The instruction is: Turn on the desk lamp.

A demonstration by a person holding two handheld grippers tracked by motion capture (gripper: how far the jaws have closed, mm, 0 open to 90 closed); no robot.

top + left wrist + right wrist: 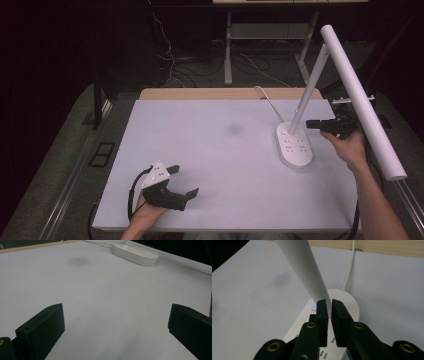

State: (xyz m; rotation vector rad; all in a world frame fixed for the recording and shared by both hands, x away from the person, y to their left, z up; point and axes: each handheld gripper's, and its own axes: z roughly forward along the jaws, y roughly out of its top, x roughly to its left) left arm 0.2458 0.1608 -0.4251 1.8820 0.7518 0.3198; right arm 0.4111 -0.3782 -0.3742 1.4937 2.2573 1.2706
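Desk lamp (295, 147), white, standing toward the right of a pale table (215, 150), ahead of and just beyond the right gripper (314, 124). Oval base with rows of small touch marks and one blue indicator light (314, 306) glowing close in front of the left jaw tip in the right gripper view. Stem (304, 270) rising from the base directly ahead of the jaws and leaning up and away; long axis steep, tilted rather than upright. Tubular lamp head (362, 102) slanting above the right hand (347, 147) in the high view. White cord (349, 270) trailing from the base toward the wooden table edge beyond.

Right gripper jaws nearly closed, a narrow slit between them, nothing held; tips hovering over the base near the foot of the stem, contact impossible to confirm. Probably lined up to press a control or nudge the stem, judged from position alone.

Left gripper (182, 182) low at the near left of the table, jaws spread wide, nothing between them, lamp base well apart and far ahead to its right. Right hand clearly the nearer one.

No brand, label, or readable writing visible; base markings too small to make out.
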